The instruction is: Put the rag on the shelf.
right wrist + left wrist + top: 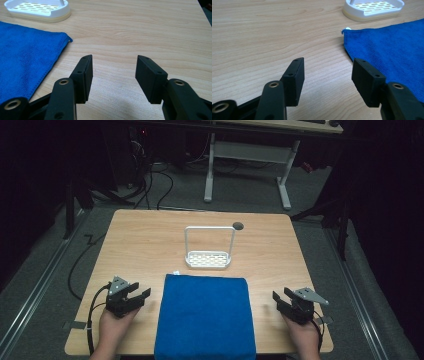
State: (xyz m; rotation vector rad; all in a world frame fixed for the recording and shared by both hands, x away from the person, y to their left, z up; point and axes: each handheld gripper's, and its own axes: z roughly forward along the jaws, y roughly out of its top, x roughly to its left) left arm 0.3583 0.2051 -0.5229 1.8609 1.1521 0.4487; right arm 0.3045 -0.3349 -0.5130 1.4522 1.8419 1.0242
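A blue towel (205, 315) lies flat on the wooden table (150, 245), reaching to the near edge. Behind it stands a white slotted rack base (208, 260) with a tall wire handle. My left gripper (139, 290) rests on the table left of the towel, held by a hand, jaws apart with nothing between them. In the left gripper view the towel's (392, 50) corner lies just right of the left gripper (327, 72). My right gripper (281, 296) sits right of the towel, also open and empty. In the right gripper view the towel's (25, 62) edge is left of the right gripper (114, 75).
A small dark round hole (238, 225) marks the table's far side. Beyond the table, on grey carpet, stands a white desk frame (247, 165) with cables around it. A black cable (87, 270) trails off the table's left edge from the left gripper.
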